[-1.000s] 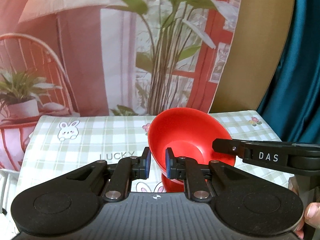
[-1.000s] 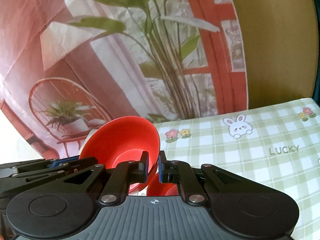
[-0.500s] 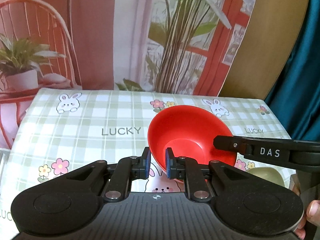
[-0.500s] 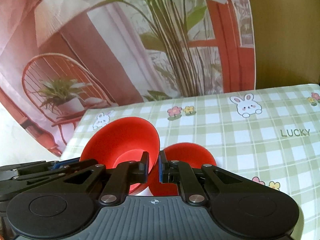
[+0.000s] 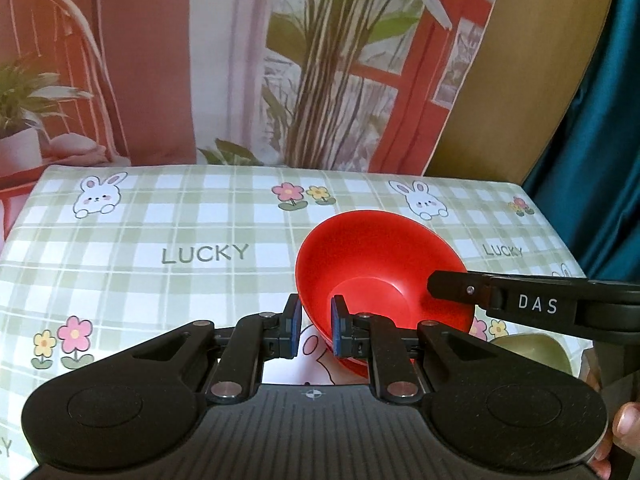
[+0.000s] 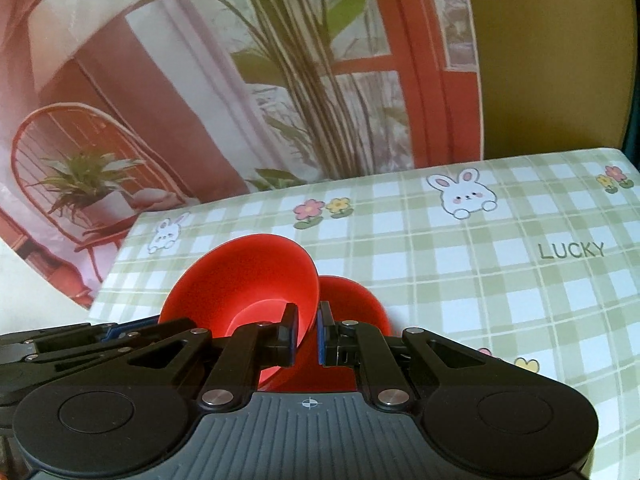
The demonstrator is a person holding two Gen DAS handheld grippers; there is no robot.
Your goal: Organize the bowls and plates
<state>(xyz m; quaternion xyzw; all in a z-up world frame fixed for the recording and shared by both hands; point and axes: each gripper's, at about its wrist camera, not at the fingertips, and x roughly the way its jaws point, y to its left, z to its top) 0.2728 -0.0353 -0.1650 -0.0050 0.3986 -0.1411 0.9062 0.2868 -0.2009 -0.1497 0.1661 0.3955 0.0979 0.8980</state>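
A red bowl (image 5: 380, 276) is held tilted above the checked tablecloth (image 5: 160, 264). My left gripper (image 5: 314, 330) is shut on its near rim, and my right gripper (image 6: 307, 334) is shut on the opposite rim of the same bowl (image 6: 244, 280). The right gripper's finger reaches in from the right in the left wrist view (image 5: 520, 300). A second red bowl (image 6: 352, 304) stands on the cloth directly beneath and behind the held one, partly hidden by it.
A pale green bowl (image 5: 536, 350) stands on the cloth at the right, under the right gripper. A printed backdrop (image 5: 280, 60) rises behind the table's far edge. A teal curtain (image 5: 608, 140) hangs at the right.
Both grippers have come down and tipped forward with the red bowl, so more tablecloth shows. The second red bowl and the green bowl have come into view.
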